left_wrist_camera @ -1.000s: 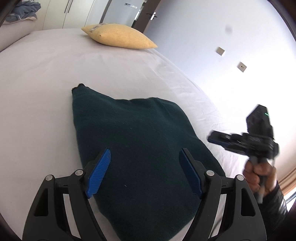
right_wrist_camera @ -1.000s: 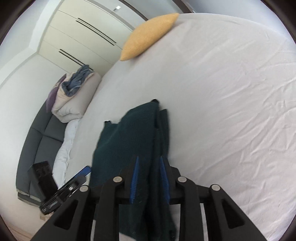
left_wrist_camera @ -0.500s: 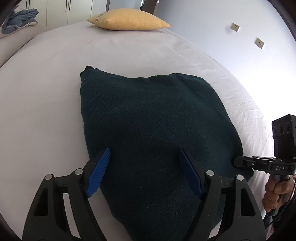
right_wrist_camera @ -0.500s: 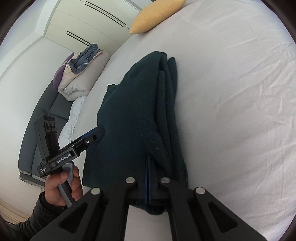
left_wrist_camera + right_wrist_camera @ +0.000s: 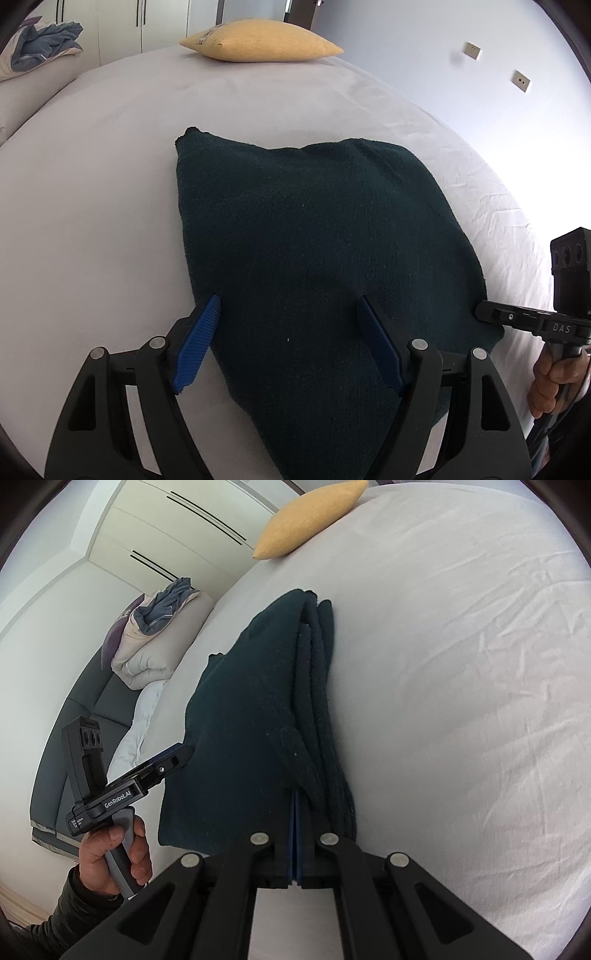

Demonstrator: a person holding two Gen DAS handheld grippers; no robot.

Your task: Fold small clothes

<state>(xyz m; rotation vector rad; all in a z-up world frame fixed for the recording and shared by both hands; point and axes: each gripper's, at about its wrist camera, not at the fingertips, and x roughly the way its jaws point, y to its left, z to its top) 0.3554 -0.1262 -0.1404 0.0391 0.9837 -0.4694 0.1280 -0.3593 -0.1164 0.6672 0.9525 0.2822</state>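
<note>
Now I am pinching the dark green garment (image 5: 258, 716) edge with my right gripper (image 5: 295, 812) fully closed; left gripper (image 5: 288, 332) is hovering wide open above it

Dark green plain knit garment (image 5: 314, 240) at centre on a white sheet (image 5: 92, 184); mustard-yellow pillow (image 5: 258, 46) at top; black grippers with blue ribbed pads (image 5: 195, 343); grey sofa (image 5: 74, 709) at left.
</note>
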